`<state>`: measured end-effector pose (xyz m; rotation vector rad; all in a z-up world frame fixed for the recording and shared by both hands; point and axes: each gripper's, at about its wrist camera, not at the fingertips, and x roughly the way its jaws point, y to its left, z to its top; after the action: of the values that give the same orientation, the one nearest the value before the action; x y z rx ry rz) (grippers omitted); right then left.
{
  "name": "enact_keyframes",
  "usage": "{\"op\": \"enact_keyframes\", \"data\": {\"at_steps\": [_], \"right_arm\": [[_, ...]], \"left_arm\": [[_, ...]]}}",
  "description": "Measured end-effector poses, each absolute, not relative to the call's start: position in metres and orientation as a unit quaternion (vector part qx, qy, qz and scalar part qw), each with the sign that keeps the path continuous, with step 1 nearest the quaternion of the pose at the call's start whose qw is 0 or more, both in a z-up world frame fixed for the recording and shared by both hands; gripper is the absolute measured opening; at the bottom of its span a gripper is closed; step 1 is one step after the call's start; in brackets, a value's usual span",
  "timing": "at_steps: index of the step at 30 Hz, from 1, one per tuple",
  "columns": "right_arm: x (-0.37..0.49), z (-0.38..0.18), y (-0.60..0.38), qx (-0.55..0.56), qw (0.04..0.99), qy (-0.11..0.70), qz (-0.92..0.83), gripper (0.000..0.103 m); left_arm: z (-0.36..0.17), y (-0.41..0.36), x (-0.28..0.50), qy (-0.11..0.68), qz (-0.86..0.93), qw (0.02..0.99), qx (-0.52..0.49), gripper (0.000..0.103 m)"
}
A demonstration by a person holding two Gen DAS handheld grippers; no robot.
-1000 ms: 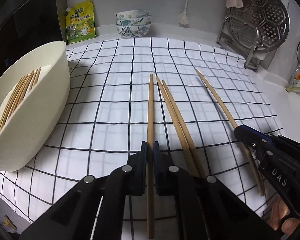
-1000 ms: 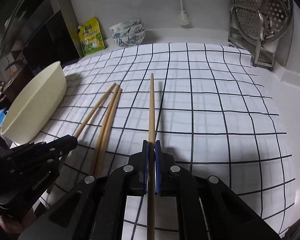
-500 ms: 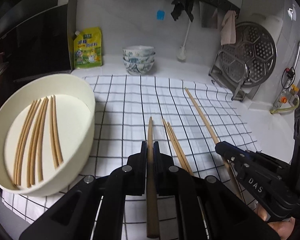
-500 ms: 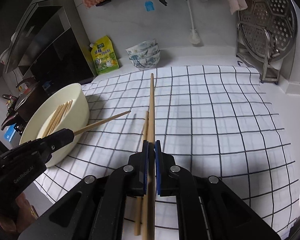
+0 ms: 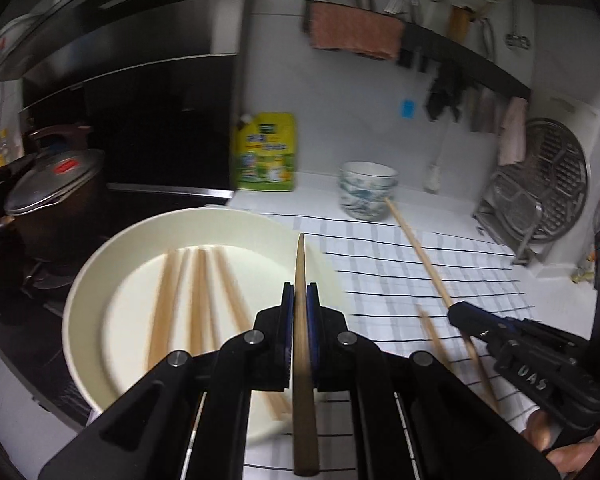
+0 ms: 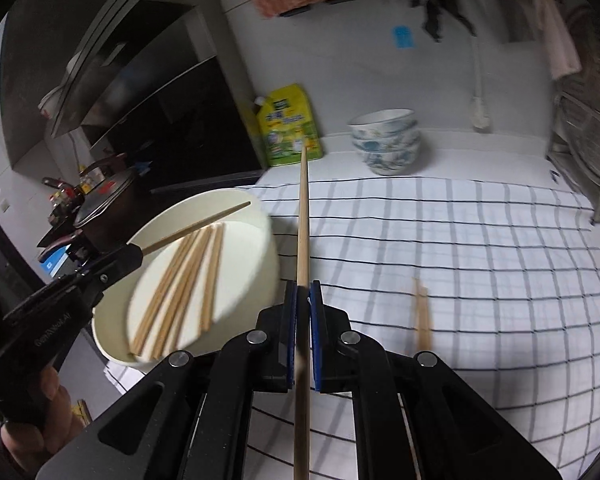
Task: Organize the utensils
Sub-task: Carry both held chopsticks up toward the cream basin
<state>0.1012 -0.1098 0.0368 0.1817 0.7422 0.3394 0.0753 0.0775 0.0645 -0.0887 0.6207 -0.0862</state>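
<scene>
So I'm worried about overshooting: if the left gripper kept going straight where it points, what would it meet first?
Probably the cream bowl: the left gripper, shut on a chopstick, aims over its near rim, though depth is unclear.

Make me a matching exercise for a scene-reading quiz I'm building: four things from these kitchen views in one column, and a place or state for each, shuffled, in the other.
Things
1. left gripper
2. cream bowl
3. yellow pouch
4. patterned bowls

Places or states
A. stacked on the counter beyond the checked cloth
B. leaning against the back wall beside the dark hob
C. shut on one chopstick above the bowl's rim
D. holding several loose chopsticks

Pairs: 1-C, 2-D, 3-B, 4-A
</scene>
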Motion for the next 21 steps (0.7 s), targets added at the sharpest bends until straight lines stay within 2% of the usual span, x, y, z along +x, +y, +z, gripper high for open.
{"op": "enact_keyframes", "data": {"at_steps": [8, 20, 21], "right_arm": [[0.139, 0.032, -0.028, 0.060, 0.895, 0.389, 0.211, 0.006], [0.185, 0.006, 0.041, 0.030, 0.861, 0.450, 0.235, 0.006], [0.186, 0.004, 0.042, 0.029, 0.861, 0.451, 0.234, 0.006]], "left_arm": [[0.030, 0.147, 0.097, 0.353, 0.014, 0.934, -0.057, 0.007], [0.001, 0.177, 0.128, 0.409, 0.010, 0.909, -0.074, 0.008], [0.001, 0.178, 0.128, 0.409, 0.012, 0.909, -0.075, 0.011]]}}
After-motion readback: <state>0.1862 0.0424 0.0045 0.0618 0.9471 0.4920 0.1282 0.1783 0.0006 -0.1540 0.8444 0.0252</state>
